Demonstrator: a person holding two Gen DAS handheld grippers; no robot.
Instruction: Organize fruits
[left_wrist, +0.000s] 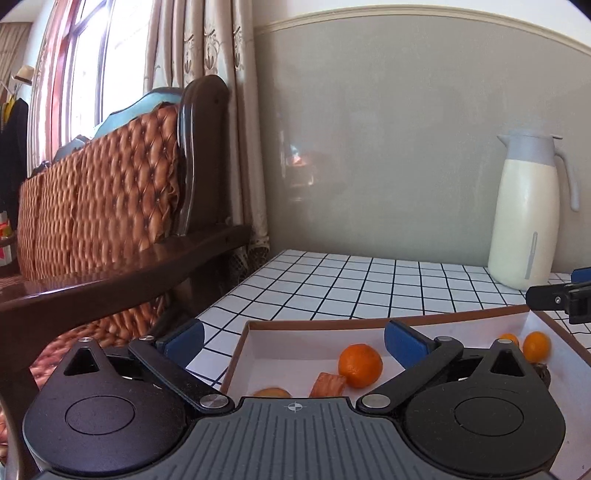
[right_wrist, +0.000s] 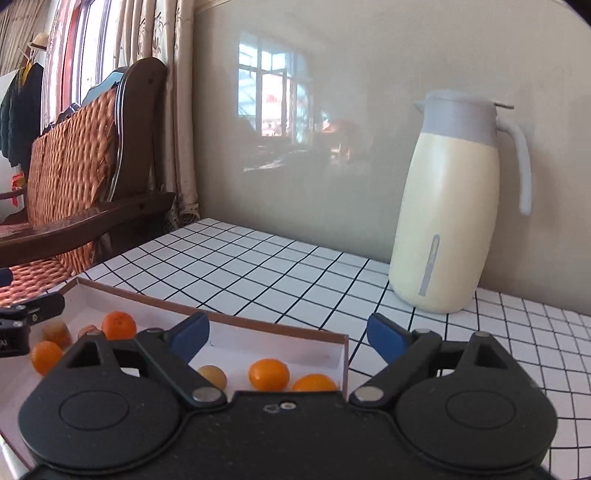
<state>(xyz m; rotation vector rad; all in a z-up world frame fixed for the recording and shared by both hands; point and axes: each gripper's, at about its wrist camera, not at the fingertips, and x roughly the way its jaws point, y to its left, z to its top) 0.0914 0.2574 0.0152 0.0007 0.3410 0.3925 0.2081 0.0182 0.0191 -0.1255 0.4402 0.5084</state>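
Inside the box (left_wrist: 255, 354), loose oranges (left_wrist: 360, 365) between open claws (left_wrist: 293, 341)

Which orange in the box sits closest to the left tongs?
The big orange beside a reddish wrapped piece, just ahead of the left tongs. The two smaller oranges lie farther right.

Home living room — tufted wooden sofa (left_wrist: 110, 192), curtains (left_wrist: 207, 55), thermos jug (right_wrist: 447, 206)

Obstacles we list: jug (right_wrist: 448, 221) at the desk's (right_wrist: 258, 266) back right; box wall (right_wrist: 345, 360). Open tiles between them give us passage.
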